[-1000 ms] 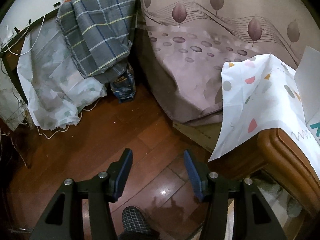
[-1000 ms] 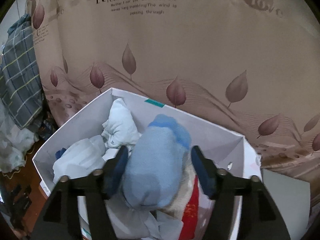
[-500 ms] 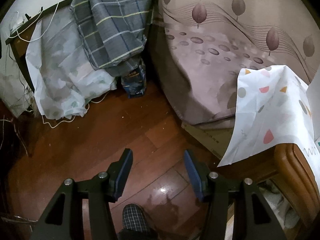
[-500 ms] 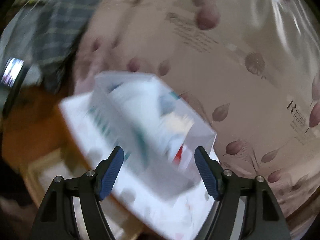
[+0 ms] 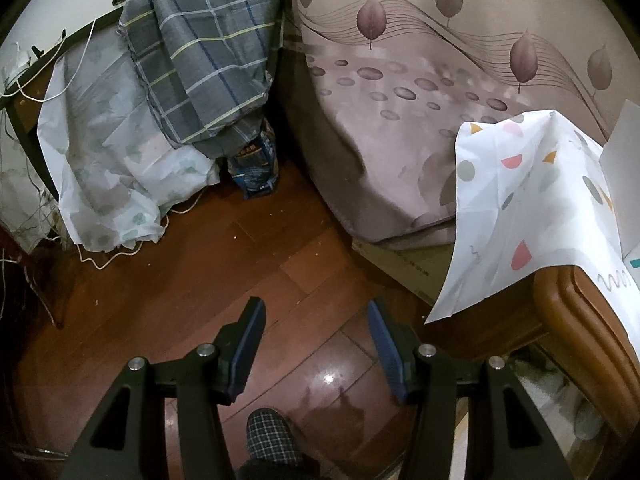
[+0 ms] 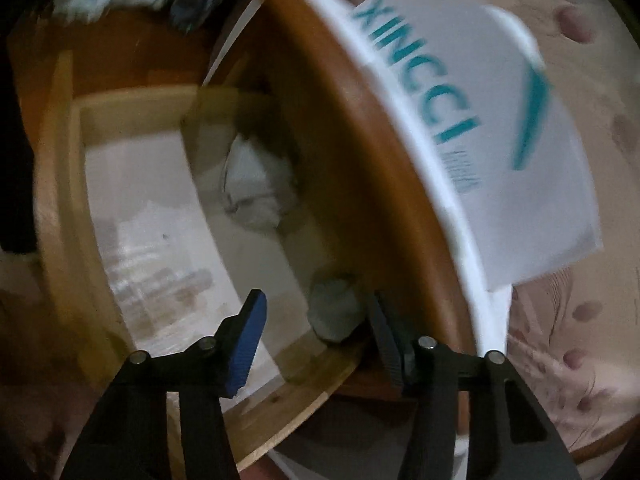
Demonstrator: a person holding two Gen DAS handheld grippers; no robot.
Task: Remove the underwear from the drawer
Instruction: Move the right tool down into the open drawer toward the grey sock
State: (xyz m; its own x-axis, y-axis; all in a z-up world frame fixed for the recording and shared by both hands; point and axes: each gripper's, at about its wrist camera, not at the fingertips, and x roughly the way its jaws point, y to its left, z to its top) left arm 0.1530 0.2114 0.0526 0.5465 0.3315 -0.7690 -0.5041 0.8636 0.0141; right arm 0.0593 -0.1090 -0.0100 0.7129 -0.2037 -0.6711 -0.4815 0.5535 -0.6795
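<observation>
Two bundles of cloth lie in the open drawer (image 6: pixel 132 208): a white one (image 6: pixel 256 184) deep inside, a grey one (image 6: pixel 334 312) near the right gripper (image 6: pixel 316 322). This looks like the reach for the next piece; next, close squarely on the grey bundle. Its jaws, just narrowing, are part-open and empty. The left gripper (image 5: pixel 316 326) hangs half-open, empty, over the floor (image 5: pixel 192 280).

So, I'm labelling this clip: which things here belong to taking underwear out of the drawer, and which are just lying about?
Part of the job:
- open wooden drawer
- pale bundles of cloth in it
- right claw, empty
- white box on the cabinet top

Just lying about:
- plaid bedding
- blue packet
- leaf-print cover
- left claw, idle
</observation>
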